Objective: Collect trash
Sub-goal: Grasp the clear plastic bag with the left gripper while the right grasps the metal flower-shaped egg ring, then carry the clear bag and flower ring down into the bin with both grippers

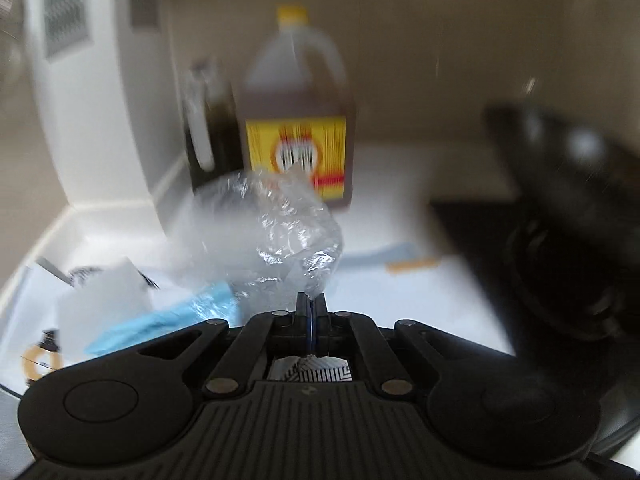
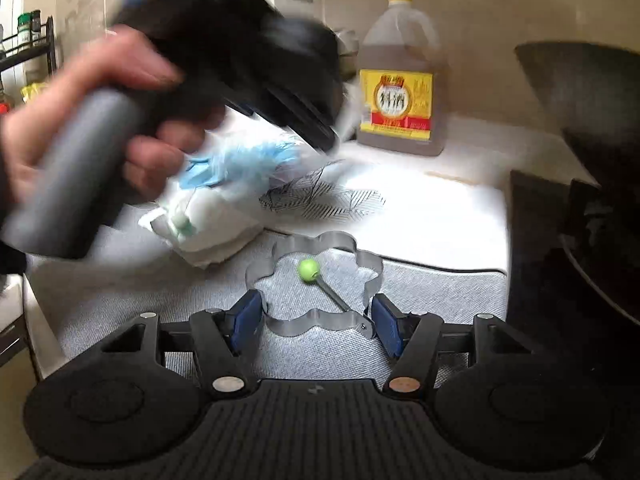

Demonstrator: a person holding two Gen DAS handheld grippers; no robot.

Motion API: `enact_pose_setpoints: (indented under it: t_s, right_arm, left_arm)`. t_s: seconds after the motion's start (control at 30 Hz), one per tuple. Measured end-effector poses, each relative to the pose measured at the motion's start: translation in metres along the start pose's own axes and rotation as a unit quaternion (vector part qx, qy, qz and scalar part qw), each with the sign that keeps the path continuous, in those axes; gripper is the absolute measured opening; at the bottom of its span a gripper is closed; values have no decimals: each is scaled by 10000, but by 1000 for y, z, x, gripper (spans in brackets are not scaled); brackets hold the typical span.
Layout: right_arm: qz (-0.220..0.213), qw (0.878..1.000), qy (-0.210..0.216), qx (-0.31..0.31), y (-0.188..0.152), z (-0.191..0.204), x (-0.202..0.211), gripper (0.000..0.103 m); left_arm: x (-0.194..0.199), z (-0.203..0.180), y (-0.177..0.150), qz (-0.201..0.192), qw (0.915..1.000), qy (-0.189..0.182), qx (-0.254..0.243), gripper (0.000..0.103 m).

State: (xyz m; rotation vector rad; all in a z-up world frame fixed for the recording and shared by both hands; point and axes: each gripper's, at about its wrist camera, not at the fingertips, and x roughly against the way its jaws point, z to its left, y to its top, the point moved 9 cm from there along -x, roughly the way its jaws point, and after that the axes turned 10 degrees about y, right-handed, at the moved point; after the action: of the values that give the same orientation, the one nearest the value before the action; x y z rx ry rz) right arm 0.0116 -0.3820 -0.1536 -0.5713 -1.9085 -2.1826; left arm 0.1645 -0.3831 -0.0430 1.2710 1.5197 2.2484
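Note:
My left gripper is shut on a corner of a crumpled clear plastic wrap, which stands up in front of its tips. Below and to the left lie a blue glove and white paper scraps. In the right wrist view a hand grips that gripper's grey handle above the same pile: the blue glove, crumpled white paper and a patterned sheet. My right gripper has its blue pads against both sides of a flower-shaped metal ring with a green knob.
A large jug of brown liquid with a yellow label stands at the back wall beside a dark bottle. A black wok sits on the stove at the right. The ring lies on a grey mat.

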Motion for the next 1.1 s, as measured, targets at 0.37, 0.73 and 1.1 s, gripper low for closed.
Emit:
enact_pose_setpoints:
  t_s: [0.37, 0.73, 1.1]
  right_arm:
    - [-456, 9981, -218, 361, 11, 9, 34, 62]
    - [-672, 9963, -109, 525, 16, 25, 67, 27]
    - [-118, 9989, 89, -454, -15, 5, 54, 66]
  left_arm:
    - [150, 84, -9, -803, 9928, 527, 716, 0]
    - [238, 127, -93, -535, 9869, 1009, 1139, 0]
    - [269, 147, -166, -168, 9806, 1091, 1621, 0]
